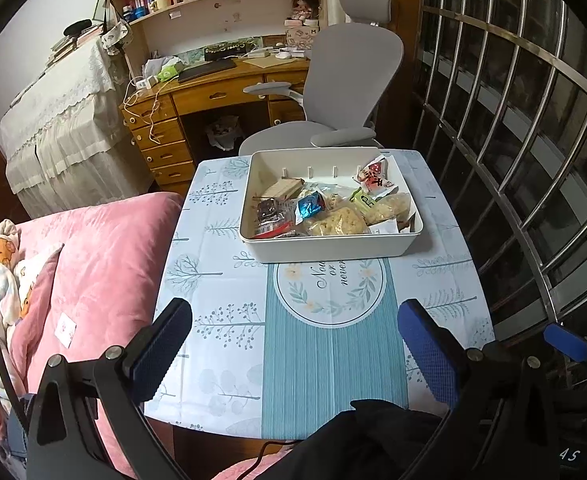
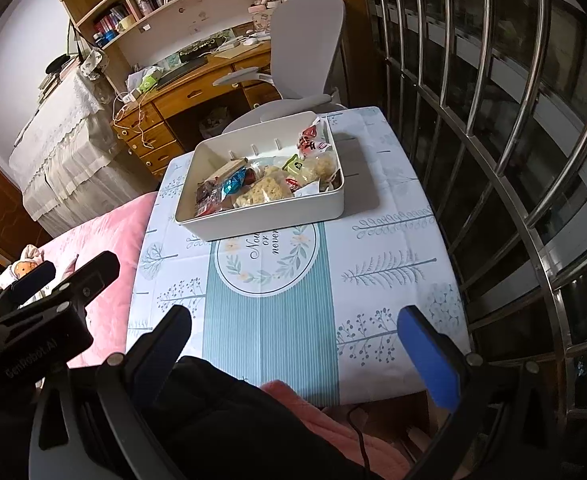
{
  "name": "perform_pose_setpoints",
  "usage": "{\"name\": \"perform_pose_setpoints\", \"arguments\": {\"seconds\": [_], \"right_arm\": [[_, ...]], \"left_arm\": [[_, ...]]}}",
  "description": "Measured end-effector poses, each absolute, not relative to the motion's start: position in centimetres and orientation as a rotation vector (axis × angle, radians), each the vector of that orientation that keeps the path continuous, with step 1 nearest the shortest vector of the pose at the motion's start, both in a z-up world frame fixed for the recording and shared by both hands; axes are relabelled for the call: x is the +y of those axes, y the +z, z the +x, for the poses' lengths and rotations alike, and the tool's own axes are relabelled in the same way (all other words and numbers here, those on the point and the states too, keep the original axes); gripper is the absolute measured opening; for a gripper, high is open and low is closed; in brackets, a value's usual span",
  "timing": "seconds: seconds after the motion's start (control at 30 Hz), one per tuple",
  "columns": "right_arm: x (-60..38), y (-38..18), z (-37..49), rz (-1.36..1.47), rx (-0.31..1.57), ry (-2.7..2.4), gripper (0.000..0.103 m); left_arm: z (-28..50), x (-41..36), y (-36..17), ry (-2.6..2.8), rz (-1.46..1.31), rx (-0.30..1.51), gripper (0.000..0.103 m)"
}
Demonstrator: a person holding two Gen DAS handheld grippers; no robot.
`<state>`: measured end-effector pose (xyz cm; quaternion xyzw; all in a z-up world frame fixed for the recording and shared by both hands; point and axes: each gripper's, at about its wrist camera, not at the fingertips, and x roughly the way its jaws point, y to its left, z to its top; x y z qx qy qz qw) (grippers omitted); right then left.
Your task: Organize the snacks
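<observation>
Both grippers, left (image 1: 293, 344) and right (image 2: 293, 344), hang wide and empty; snacks (image 1: 325, 208) seemingly all binned in the tray (image 1: 329, 246) at the table's (image 1: 213, 280) far edge.

My pads (image 1: 161, 344): blue
Box (image 1: 325, 246): cream
Tablecloth (image 1: 213, 292): pale, grey trees, teal striped band
Quilt (image 1: 105, 264): pink
</observation>
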<state>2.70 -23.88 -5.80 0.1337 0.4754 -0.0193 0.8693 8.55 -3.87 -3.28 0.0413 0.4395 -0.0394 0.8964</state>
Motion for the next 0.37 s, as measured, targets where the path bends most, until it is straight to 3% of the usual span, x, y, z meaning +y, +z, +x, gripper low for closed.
{"name": "perform_pose_setpoints", "arguments": {"seconds": [0.37], "right_arm": [[-23.28,-6.11,2.88,0.274,1.005,-0.020,0.103]], "left_arm": [[8.26,-3.04,-3.08,-0.060,0.084,0.908,0.102]]}}
